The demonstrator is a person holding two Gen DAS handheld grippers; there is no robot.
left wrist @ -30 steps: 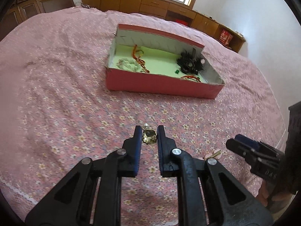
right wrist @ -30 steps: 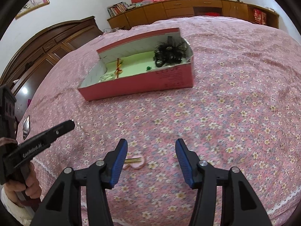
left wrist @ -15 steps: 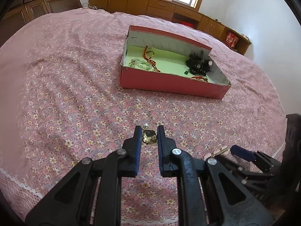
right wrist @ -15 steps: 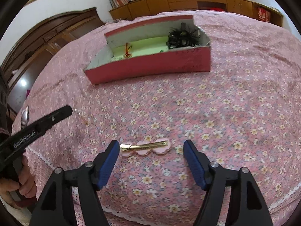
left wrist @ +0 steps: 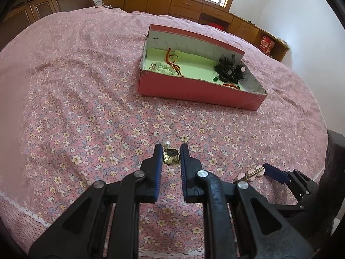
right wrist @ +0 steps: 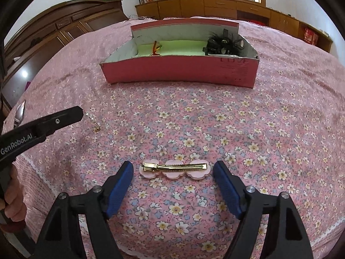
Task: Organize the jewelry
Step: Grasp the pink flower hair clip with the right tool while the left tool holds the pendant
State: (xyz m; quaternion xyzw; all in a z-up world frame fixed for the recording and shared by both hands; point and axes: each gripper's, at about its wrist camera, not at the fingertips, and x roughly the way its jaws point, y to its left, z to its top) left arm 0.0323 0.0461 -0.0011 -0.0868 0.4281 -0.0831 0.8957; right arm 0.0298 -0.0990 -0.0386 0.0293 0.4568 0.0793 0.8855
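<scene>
A pink floral bedspread (left wrist: 90, 99) is covering the whole bed and carrying everything else. On it, well ahead of both grippers, a red cardboard box (left wrist: 200, 90) is sitting open, its pale green floor showing. Inside it, a black feathery hair piece (left wrist: 229, 70) is lying at the right end, an orange-red cord (left wrist: 171, 59) and a string of pale beads (left wrist: 160, 67) are lying together at the left end, and a small green bead (left wrist: 215, 79) is resting just beside the black piece.

The left gripper (left wrist: 170, 158) is pointing down toward the bedspread with its fingers (left wrist: 158, 155) drawn close together, clamping a small gold brooch (left wrist: 171, 157) between the blue pads. A white pearl (left wrist: 167, 144) is sticking out just past the fingertips at the brooch's far edge. Whether the brooch is touching the cloth cannot be told from either view.

The right gripper (right wrist: 173, 169) is hovering low over the near part of the bedspread with its fingers (right wrist: 120, 183) spread wide. Between them, touching neither pad, a pink flower-shaped hair clip (right wrist: 174, 169) is lying flat on the cloth, its gold metal clasp facing up and running crosswise from one finger toward the other. In the left wrist view the same clip is showing at the right, next to one blue finger of the right gripper.

In the right wrist view, a thin pin or chain with a small gold end (right wrist: 94, 124) is trailing from the left gripper's tip to the cloth.
</scene>
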